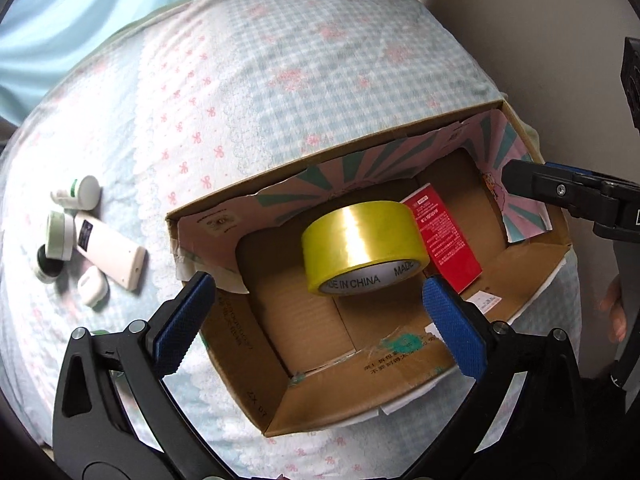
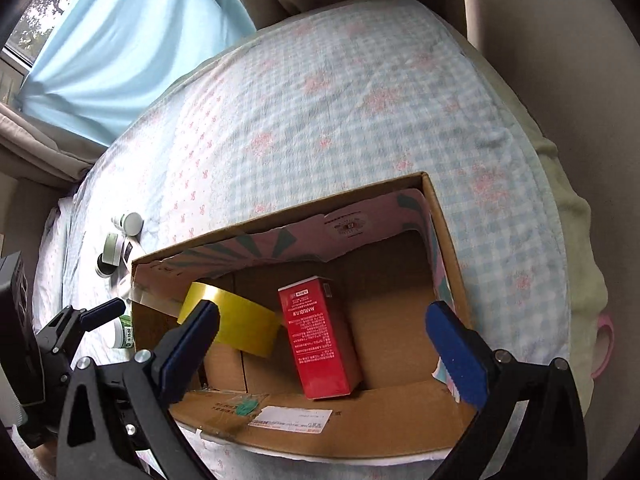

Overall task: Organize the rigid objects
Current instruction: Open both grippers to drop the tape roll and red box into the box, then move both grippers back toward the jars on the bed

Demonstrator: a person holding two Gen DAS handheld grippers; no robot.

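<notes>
Two items sit in the cardboard box (image 1: 400,384): tape roll (image 1: 360,240) and red carton (image 2: 320,344). Both left gripper (image 1: 320,308) and right gripper (image 2: 324,340) hang wide open, empty, above it. Remaining bottles (image 1: 80,236) lie outside, leftward, nearer the left gripper; box wall intervenes.

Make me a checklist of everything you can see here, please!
Surface: bed with a checked, flowered sheet.
Job's things: tape and red box lie inside the open carton.
Clutter: white bottles and jars in a heap on the sheet, left of the carton.
Grippers: left gripper open over the tape, holding nothing; right gripper open over the carton, holding nothing.
Cables: nothing seen.
Surroundings: blue curtain, beige curtains beside it.
</notes>
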